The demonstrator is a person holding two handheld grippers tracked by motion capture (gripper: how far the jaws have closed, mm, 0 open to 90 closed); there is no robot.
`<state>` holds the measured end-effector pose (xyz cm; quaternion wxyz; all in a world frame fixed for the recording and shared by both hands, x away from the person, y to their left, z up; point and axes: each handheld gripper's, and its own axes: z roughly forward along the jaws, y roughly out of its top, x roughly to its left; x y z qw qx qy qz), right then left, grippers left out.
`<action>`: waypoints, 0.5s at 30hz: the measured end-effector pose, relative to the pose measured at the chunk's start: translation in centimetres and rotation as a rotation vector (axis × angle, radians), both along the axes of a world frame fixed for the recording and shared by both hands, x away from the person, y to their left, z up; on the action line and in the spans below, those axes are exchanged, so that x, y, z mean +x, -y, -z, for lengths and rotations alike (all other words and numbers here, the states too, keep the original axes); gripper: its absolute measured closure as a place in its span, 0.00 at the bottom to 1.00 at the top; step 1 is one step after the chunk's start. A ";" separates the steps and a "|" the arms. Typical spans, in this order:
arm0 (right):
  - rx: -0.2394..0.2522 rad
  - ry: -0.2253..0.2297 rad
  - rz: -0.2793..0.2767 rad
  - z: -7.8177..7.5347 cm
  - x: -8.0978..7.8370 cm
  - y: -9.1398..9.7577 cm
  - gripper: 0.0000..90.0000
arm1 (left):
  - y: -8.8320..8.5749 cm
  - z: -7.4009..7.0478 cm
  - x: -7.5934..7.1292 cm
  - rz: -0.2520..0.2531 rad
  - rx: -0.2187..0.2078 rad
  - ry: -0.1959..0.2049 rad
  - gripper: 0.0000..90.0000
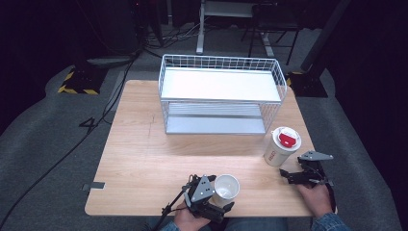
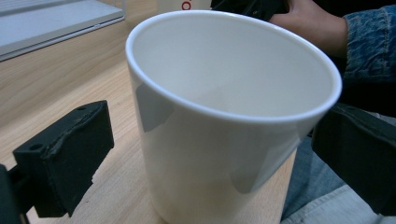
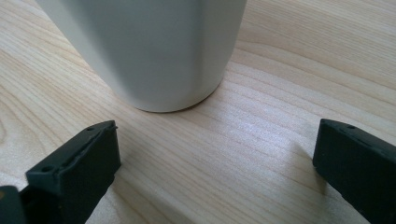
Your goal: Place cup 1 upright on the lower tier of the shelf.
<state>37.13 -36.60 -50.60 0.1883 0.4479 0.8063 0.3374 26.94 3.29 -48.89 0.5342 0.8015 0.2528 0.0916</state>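
Left hand-held gripper [image 1: 219,204] at 6 o'clock edge of light wooden bench [image 1: 144,159]; jaws spread wide, plain white ceramic cup [image 1: 226,189] upright between them, pads not pressing. Right hand-held gripper [image 1: 294,177] at 4 o'clock, jaws apart, nothing between; white lidded paper cup with red label [image 1: 281,146] just ahead.

A plain white mug [image 1: 226,189] stands on a pale wood-grain table [image 1: 144,159]. The paper cup [image 1: 281,147] is white with a red lid patch and red print. The wire rack [image 1: 219,94] is white with grey shelves. Both grippers, left [image 1: 217,204] and right [image 1: 293,177], are black with grey plates; the sleeve [image 2: 369,42] is blue denim.
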 end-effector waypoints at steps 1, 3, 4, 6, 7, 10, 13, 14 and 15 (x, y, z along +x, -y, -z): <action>0.000 0.000 0.000 0.0 0.0 0.0 0.01 | 0.2 0.0 0.0 -0.004 0.003 0.005 0.00; 0.000 0.000 0.000 0.0 0.0 0.0 0.01 | 0.5 0.2 0.1 0.000 0.007 0.005 0.00; 0.000 0.000 0.000 0.0 0.0 0.0 0.01 | 0.8 0.3 0.2 0.000 0.009 0.000 0.00; 0.000 0.000 0.000 0.0 0.0 0.0 0.01 | 0.9 0.3 0.3 0.004 0.017 -0.001 0.00; 0.000 0.000 0.000 0.0 0.0 0.0 0.01 | 1.1 0.4 0.3 0.000 0.024 0.000 0.01; 0.000 0.000 0.000 0.0 0.0 0.0 0.01 | 1.3 0.6 0.4 0.003 0.041 -0.002 0.04; -0.001 0.000 0.000 0.0 0.0 0.0 0.01 | 1.4 0.7 0.5 0.017 0.050 0.000 0.17; 0.000 0.000 0.000 0.0 0.0 0.0 0.01 | 1.4 0.7 0.4 0.014 0.060 0.008 0.18; 0.000 0.000 0.000 0.0 0.0 0.0 0.01 | 1.4 0.7 0.4 0.013 0.065 0.014 0.21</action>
